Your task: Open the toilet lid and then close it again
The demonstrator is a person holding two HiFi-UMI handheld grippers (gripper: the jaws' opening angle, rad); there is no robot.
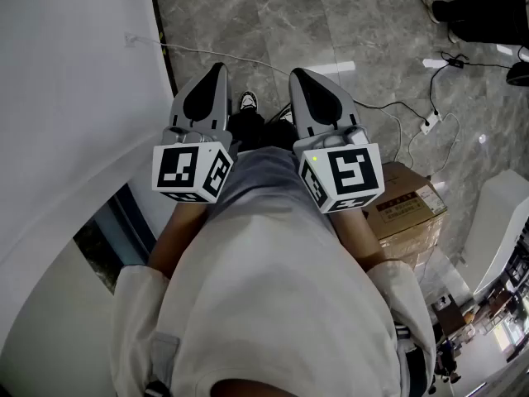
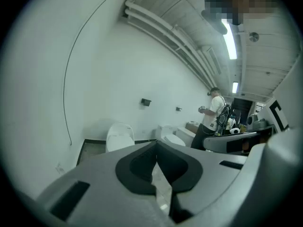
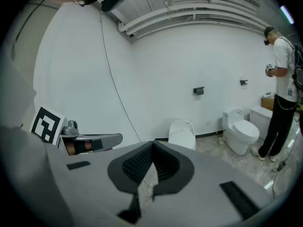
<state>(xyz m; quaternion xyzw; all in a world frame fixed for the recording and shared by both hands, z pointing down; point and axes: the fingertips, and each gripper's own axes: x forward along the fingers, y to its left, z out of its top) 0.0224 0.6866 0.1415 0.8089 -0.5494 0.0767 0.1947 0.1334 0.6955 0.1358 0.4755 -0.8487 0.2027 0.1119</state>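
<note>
While both tools sit close to the person's body, well short of the toilet (image 3: 182,132), nothing of the task looks begun. The left gripper (image 1: 218,69) and right gripper (image 1: 296,74) point side by side toward it, each with its fingers pressed together on nothing. Across the grey floor (image 1: 331,23) the toilet stands against the white wall (image 3: 189,60); whether its lid is up or down I cannot tell. Approach, opening and closing all seem left to do. Beyond it to the right stand another toilet (image 3: 241,130) and a person (image 3: 283,89).
</note>
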